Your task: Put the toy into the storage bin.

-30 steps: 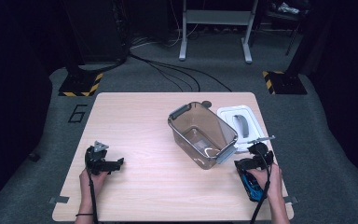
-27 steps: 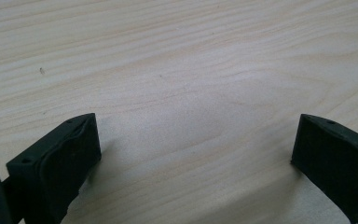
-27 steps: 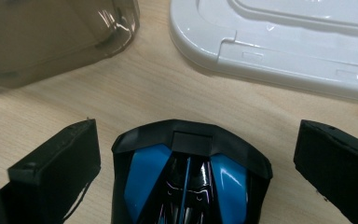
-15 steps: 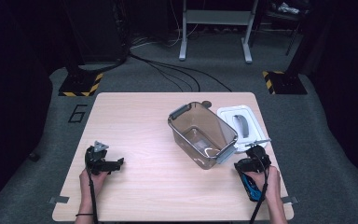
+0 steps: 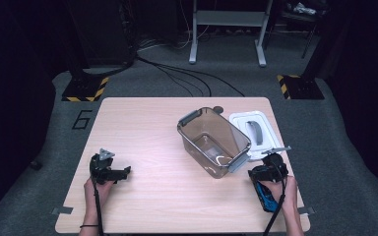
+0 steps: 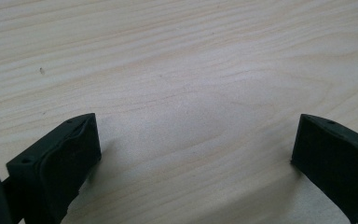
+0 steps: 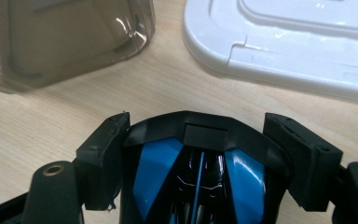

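Between the right gripper's jaws: the right gripper [image 7: 200,135] had just been closing, and its pads sat against both sides of a black-and-blue mouse [image 7: 158,163], clamped partway rather than fully
Why that hold: gripping across the mouse's narrow front probably gave the flat pads two opposing faces, a steady hold for lifting
Mouse position: on the worktop [image 5: 152,132] at its near right corner, under the right hand [image 5: 283,196], just short of the clear container [image 5: 194,147]
Right hand pose: the forearm came in from the near edge, with the gripper low and pointing away towards the container and the lid [image 7: 284,46]
Left gripper: the left gripper [image 6: 196,140] stood wide open over bare wood with nothing in it
Left hand pose: the left hand [image 5: 96,189] rested near the front left edge, well apart from the work, likely parked out of the way
Container and lid: the container sat open and empty, and the white lid lay flat just beside it, apparently leaving the opening free to receive the mouse
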